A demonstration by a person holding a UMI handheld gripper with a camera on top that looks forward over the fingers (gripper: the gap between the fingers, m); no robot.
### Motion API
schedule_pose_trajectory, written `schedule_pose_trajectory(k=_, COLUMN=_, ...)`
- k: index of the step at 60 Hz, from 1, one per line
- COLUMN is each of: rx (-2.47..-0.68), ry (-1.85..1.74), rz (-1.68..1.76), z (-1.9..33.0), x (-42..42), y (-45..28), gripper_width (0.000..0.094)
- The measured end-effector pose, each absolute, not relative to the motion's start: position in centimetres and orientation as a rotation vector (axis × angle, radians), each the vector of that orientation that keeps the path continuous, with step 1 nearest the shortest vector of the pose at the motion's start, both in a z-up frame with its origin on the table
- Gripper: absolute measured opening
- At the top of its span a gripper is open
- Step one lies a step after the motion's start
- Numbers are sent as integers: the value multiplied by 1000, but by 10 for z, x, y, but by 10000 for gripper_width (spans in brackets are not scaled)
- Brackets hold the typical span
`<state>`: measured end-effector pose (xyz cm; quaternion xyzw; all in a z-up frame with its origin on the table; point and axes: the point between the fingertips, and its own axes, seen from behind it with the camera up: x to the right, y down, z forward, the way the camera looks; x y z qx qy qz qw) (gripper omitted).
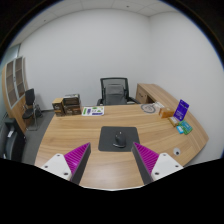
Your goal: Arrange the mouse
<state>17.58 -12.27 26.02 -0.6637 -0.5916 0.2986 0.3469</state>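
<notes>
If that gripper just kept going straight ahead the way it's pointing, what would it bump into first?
Probably the mouse on its dark mouse pad: it lies just ahead of the open gripper, roughly centred between the fingers. Depth is hard to judge, though.

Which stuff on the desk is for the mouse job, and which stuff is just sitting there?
For the job:
mouse, lying on the mouse pad
gripper, fingers open, mouse just ahead of them

Just lying about:
office chair behind the desk
purple box at the desk's right end
boxes at the back left
bookshelf by the wall
</notes>
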Motion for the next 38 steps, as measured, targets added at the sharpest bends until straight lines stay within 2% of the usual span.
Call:
schedule_pose_trajectory(k=17, rx=-1687, ry=-1529, rz=776, z=275, x=231, y=-134, gripper_width=861)
schedule_pose_trajectory(k=38, rx=-1687, ry=-1551, rz=772, z=265, x=252, y=-141, gripper_width=857)
